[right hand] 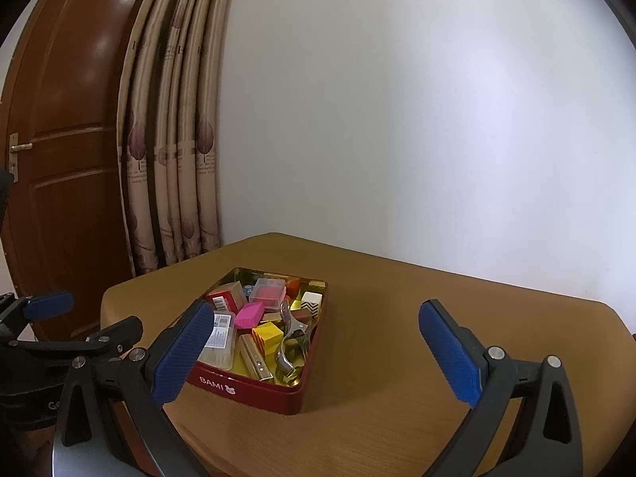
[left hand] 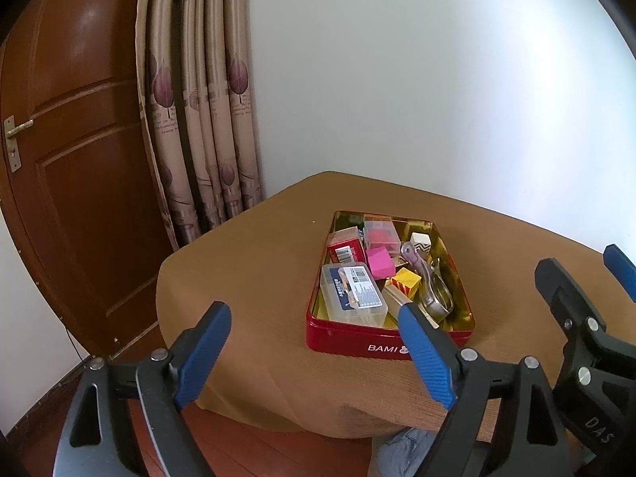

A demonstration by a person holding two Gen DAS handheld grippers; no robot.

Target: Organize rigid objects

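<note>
1. The tin [left hand: 349, 340] looks like metal, glossy red outside and mirror-bright gold inside.
2. The clear case [left hand: 351, 292] is see-through plastic with a paper label.
3. The opener [right hand: 292, 336] is shiny bare metal.
4. The tabletop [right hand: 417, 357] is covered by a matt tan cloth with a fine weave.
5. The door [left hand: 79, 159] is glossy varnished wood.
6. The curtain [right hand: 171, 159] is cloth with a soft sheen.
7. Each gripper's pads [right hand: 449, 353] are textured blue, on matt black plastic arms.

Left wrist cam sits low at the table's [left hand: 246, 262] near edge, tilted down, facing the tin [left hand: 357, 338] and wall. Right wrist cam sits further right, similar tilt, tin [right hand: 254, 387] left of centre. Shared: tin, table [right hand: 397, 357], curtain [left hand: 198, 119], door [left hand: 79, 119].
</note>
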